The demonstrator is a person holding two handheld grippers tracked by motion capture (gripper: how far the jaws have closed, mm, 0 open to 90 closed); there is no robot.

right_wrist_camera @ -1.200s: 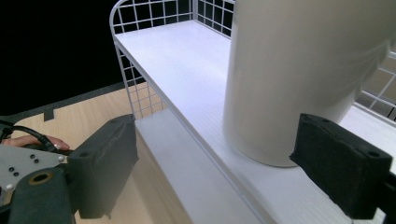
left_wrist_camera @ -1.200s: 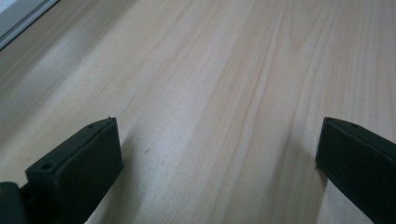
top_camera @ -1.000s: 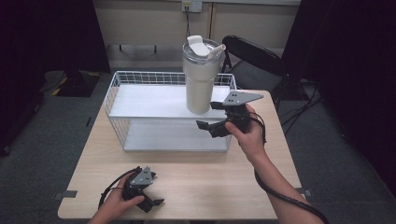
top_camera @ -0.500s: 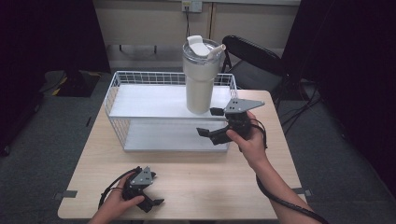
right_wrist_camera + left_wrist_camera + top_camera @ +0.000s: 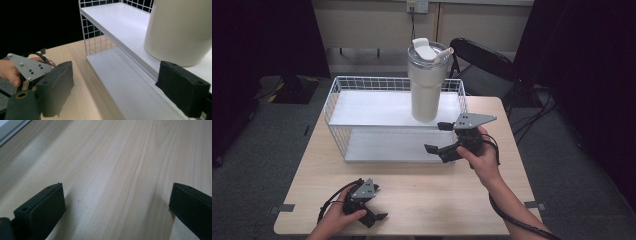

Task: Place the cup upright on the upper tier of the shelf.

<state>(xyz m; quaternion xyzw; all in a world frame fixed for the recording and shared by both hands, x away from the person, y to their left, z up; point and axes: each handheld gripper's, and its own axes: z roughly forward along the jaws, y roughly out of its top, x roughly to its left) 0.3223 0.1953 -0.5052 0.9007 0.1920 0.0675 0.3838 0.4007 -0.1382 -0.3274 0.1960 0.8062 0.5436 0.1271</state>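
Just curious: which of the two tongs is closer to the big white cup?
The right tongs, raised beside the white cup on the wire shelf. The left tongs sit low near the table's front edge.

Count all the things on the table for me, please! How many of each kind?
hand-held gripper: 2, left and right
white tumbler: 1
white wire rack: 1
Total: 4

A lab-like recording room: dark curtains (image 5: 262, 35) hang at left and right, grey carpet (image 5: 257, 150) covers the floor, a wall outlet (image 5: 417, 6) sits far behind the wooden table (image 5: 432, 195), with tape marks (image 5: 281, 208) beside its near corners.
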